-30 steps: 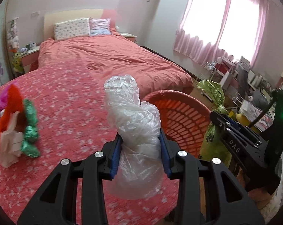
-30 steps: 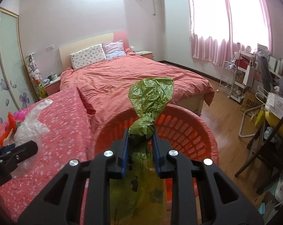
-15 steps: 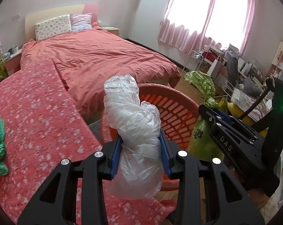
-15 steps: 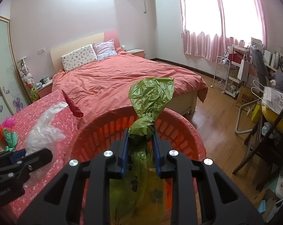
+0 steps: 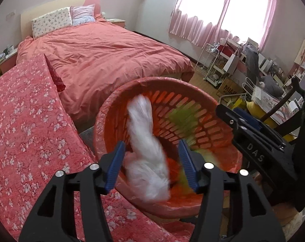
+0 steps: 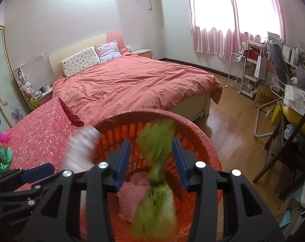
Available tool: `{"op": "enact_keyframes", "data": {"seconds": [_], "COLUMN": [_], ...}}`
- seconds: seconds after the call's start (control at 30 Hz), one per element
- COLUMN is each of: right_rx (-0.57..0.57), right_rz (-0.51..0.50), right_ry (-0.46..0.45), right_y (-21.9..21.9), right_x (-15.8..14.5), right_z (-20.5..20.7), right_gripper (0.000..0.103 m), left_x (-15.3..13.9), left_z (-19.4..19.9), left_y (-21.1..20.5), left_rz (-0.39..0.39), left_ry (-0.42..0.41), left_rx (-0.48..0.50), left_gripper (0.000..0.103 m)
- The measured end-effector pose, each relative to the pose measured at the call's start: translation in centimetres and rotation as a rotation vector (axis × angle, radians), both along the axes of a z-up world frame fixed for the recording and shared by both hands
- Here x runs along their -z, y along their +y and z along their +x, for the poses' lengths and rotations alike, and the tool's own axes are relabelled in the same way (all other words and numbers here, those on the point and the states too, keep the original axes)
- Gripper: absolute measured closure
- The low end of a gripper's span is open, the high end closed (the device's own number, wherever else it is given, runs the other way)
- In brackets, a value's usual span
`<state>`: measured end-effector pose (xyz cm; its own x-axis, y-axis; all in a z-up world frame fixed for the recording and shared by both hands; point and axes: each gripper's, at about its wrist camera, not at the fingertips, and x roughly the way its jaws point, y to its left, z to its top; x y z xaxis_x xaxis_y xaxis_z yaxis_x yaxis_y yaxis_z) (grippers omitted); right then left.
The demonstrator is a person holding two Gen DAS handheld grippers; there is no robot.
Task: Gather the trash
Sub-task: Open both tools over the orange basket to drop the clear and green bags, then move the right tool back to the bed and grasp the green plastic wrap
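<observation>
Clear plastic bag (image 5: 147,157), blurred, sits loose between the left claw (image 5: 151,164) pads, jaws just opened, over the red basket (image 5: 116,109); hold above the rim until it drops clear. Right view: green bag (image 6: 155,173) likewise free in the just-opened right claw (image 6: 151,162), inside the basket mouth; more wrappers (image 6: 4,157) wait on the bench (image 6: 39,135).

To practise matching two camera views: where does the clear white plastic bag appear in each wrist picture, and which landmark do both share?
Left wrist: the white plastic bag is a blur at lower centre, between the open left gripper fingers, over the basket.
Right wrist: a white blur at lower left, outside the basket's left rim.
Shared landmark: the orange basket.
</observation>
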<state>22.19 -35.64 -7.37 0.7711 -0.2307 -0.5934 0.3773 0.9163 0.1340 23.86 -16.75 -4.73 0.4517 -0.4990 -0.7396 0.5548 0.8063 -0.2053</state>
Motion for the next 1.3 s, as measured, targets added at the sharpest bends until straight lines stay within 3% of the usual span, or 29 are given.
{"op": "enact_keyframes", "data": {"seconds": [0.5, 0.8, 1.3], "right_rx": [-0.056, -0.204, -0.504], "right_rz": [-0.045, -0.082, -0.076], "right_ry": [0.021, 0.023, 0.033], "right_y": [3.1, 10.3, 26.1], "right_x": [0.0, -1.1, -2.2], "right_z": [0.0, 1.1, 3.4], "right_gripper": [0.055, 0.055, 0.055], "left_x": [-1.1, -3.5, -5.7], "left_z": [-0.5, -1.7, -4.2], "left_y": [6.8, 14.8, 29.0], "left_rz": [0.057, 0.058, 0.022], "left_ry": [-0.088, -0.161, -0.186], "left_rx": [-0.156, -0.319, -0.596], "left_gripper": [0.043, 0.043, 0.043]}}
